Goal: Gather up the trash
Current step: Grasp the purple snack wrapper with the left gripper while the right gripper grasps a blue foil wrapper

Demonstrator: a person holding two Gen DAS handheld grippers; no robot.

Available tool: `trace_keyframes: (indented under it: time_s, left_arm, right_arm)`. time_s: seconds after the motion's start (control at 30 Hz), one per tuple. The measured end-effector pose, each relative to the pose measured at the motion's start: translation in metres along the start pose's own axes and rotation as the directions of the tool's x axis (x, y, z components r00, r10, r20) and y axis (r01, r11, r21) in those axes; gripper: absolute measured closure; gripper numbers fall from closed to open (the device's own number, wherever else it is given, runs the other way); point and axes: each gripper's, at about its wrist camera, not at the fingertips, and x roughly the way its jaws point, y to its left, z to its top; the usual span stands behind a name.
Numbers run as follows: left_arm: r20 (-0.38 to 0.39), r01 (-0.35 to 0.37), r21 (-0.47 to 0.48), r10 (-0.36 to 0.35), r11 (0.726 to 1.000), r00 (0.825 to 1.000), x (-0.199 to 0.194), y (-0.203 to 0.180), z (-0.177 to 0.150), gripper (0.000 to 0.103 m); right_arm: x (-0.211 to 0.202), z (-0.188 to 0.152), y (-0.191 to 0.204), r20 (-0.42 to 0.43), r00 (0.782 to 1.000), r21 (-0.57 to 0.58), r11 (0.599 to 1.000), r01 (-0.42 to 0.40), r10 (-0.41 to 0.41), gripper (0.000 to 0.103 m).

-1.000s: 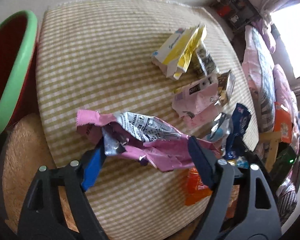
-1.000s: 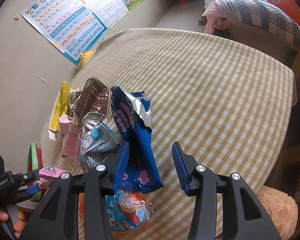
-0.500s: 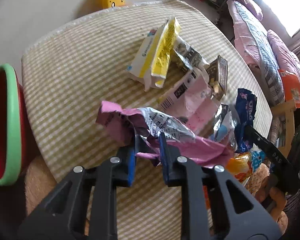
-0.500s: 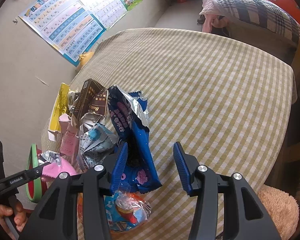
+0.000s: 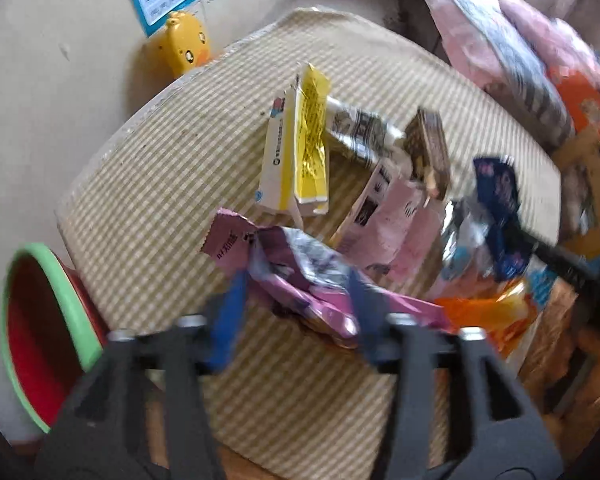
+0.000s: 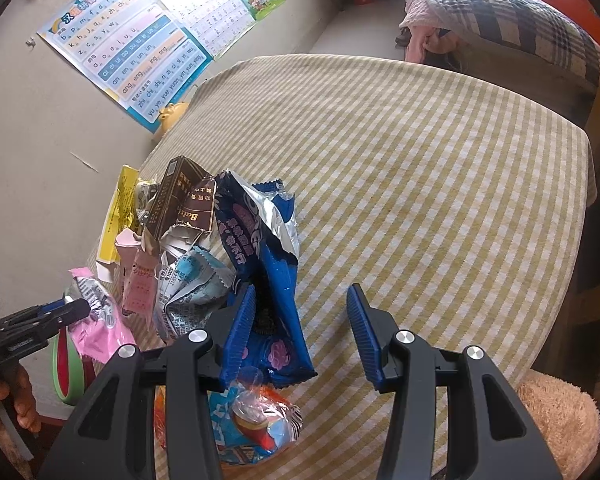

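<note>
left gripper (image 5: 296,312) is opening astride the pink wrapper (image 5: 300,276) near the table (image 5: 148,184) edge; right gripper (image 6: 300,332) gapes unclenched (bare cloth beyond).

Crumpled pink wrapper (image 5: 300,276) beside heaped snack wrappers (image 6: 204,256) on checked tablecloth (image 6: 420,184)

Glossy foil wrappers (image 6: 260,248), matt woven checked tablecloth (image 6: 440,184)

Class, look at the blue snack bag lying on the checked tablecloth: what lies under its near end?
Under the blue snack bag, an orange and light-blue wrapper shows on the tablecloth. How far this wrapper reaches underneath is covered.
</note>
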Motion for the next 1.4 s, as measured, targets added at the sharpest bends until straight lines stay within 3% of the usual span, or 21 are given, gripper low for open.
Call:
trace_keyframes:
  time_s: [0.13, 0.27, 0.4, 0.47, 0.57, 0.63, 0.73, 0.83, 0.93, 1.17, 1.2, 1.27, 1.33, 1.4]
  left_arm:
    - [0.050, 0.029, -0.155, -0.022, 0.987, 0.999, -0.013, 0.009, -0.007, 0.034]
    - [0.063, 0.079, -0.302, -0.063, 0.950, 0.996, -0.011, 0.015, -0.015, 0.034]
    - [0.009, 0.048, -0.350, -0.048, 0.936, 0.999, 0.010, 0.009, -0.015, 0.029]
    - [-0.008, 0.029, -0.397, -0.036, 0.917, 0.999, 0.023, 0.013, -0.014, 0.027]
    - [-0.031, 0.054, -0.483, -0.079, 0.874, 0.996, 0.038, 0.017, -0.012, 0.027]
    - [-0.021, 0.068, -0.515, -0.092, 0.854, 0.996, 0.035, 0.021, -0.012, 0.027]
    - [0.015, 0.087, -0.527, -0.093, 0.846, 0.996, 0.022, 0.023, -0.010, 0.027]
    - [0.059, 0.108, -0.575, -0.090, 0.811, 0.994, 0.012, 0.034, -0.011, 0.023]
    - [0.025, 0.082, -0.595, -0.084, 0.800, 0.996, 0.021, 0.038, -0.002, 0.023]
    - [-0.054, 0.028, -0.601, -0.076, 0.799, 0.996, 0.052, 0.026, -0.002, 0.022]
    - [-0.058, 0.030, -0.591, -0.079, 0.806, 0.995, 0.055, 0.023, -0.005, 0.032]
    - [-0.042, 0.029, -0.563, -0.064, 0.826, 0.997, 0.053, 0.020, -0.007, 0.038]
    - [-0.037, 0.035, -0.520, -0.063, 0.854, 0.997, 0.049, 0.015, -0.007, 0.053]
    - [-0.026, 0.044, -0.473, -0.063, 0.880, 0.998, 0.041, 0.014, -0.009, 0.058]
  right_arm:
    - [0.001, 0.000, 0.000, 0.001, 1.000, -0.002, 1.000, 0.000, 0.000, 0.056]
    - [0.001, 0.000, 0.000, 0.002, 1.000, -0.001, 1.000, -0.002, 0.002, 0.056]
    - [0.000, 0.000, 0.000, 0.003, 1.000, -0.001, 1.000, -0.003, 0.003, 0.056]
    - [0.000, 0.000, 0.000, 0.003, 1.000, -0.001, 1.000, -0.004, 0.004, 0.057]
    - [0.000, 0.000, 0.000, 0.003, 1.000, 0.002, 1.000, -0.006, 0.006, 0.057]
    - [0.000, 0.000, 0.001, 0.003, 1.000, 0.003, 1.000, -0.009, 0.009, 0.057]
    - [-0.001, 0.000, 0.000, 0.006, 1.000, 0.002, 1.000, -0.011, 0.011, 0.057]
    - [-0.001, 0.002, -0.001, 0.007, 1.000, -0.003, 1.000, -0.013, 0.013, 0.056]
    - [0.001, 0.004, 0.001, 0.006, 1.000, -0.012, 1.000, -0.014, 0.014, 0.054]
    - [0.001, 0.006, -0.002, 0.005, 1.000, -0.007, 1.000, -0.025, 0.025, 0.053]
    - [0.001, 0.006, -0.002, 0.005, 1.000, -0.008, 1.000, -0.025, 0.025, 0.053]
    - [0.001, 0.005, -0.002, 0.004, 1.000, -0.008, 1.000, -0.026, 0.026, 0.052]
    - [0.001, 0.005, -0.002, 0.003, 1.000, -0.007, 1.000, -0.024, 0.024, 0.052]
    - [0.000, 0.006, -0.002, -0.005, 1.000, -0.004, 1.000, -0.022, 0.022, 0.050]
